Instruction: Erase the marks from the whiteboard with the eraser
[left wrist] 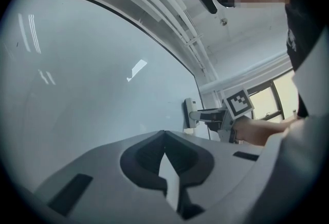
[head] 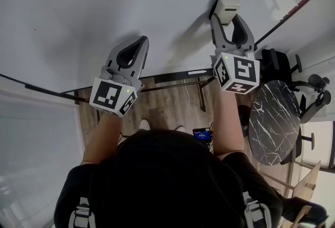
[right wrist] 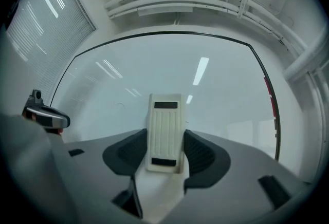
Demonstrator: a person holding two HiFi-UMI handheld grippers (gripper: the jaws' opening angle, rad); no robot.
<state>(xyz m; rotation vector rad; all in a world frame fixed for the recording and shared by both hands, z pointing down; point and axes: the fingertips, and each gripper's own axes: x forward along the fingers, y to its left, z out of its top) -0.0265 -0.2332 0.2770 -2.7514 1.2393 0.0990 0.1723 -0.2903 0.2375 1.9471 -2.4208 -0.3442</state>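
Note:
A large whiteboard [head: 104, 7] fills the upper part of the head view; its surface looks white, and I see only a faint speck at its far left. My right gripper [head: 229, 12] is shut on a cream ribbed eraser [head: 229, 8], which is pressed against the board. In the right gripper view the eraser [right wrist: 165, 133] stands upright between the jaws, flat to the whiteboard [right wrist: 169, 74]. My left gripper [head: 142, 41] is shut with nothing in it, its tips at the board. The left gripper view shows the shut left gripper [left wrist: 164, 133] and, beyond it, the eraser [left wrist: 190, 113].
The board's black frame [head: 172, 76] runs along its lower edge. Below are a wooden floor [head: 167, 104], a dark marbled round table [head: 274, 120] and office chairs [head: 309, 86] at the right. Window blinds [right wrist: 36, 28] hang left of the board.

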